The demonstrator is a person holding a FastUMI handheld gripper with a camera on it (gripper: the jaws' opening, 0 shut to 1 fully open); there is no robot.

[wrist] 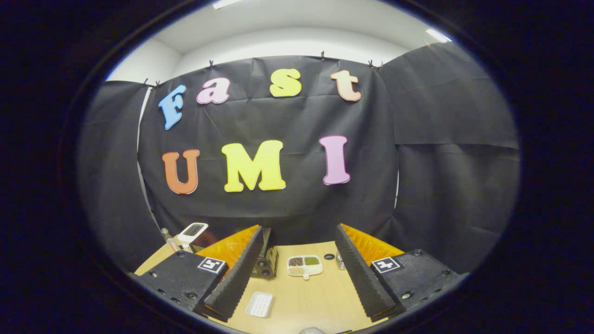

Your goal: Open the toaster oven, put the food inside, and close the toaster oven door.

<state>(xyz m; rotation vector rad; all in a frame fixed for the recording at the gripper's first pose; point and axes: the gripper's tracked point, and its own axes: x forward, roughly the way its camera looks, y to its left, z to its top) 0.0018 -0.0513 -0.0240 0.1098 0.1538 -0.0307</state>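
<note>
The tongs (297, 273) are hanging released above the surface (320, 297), their two fingers (236, 273) spreading wide apart and gripping nothing; each finger is showing a black ribbed pad, an orange body behind it and a black block bearing a square marker. Between the fingers, close to the near end of the left one, a small white ribbed tray (260, 304) is lying flat on the pale wood-grain top. Further ahead, still between the fingers, a white divided dish (304, 266) is sitting with dark, green and pale fillings in its compartments. The toaster oven (265, 260), a dark boxy shape with round knobs, is standing just beyond the left finger's tip, partly hiding behind it. A small black ring (329, 256) is lying near the right finger's tip, beside a small clear jar (340, 260). Off past the left finger, a white device (192, 232) is resting at the surface's far corner. Black cloth is hanging around the booth beneath white walls and ceiling lights.
</note>
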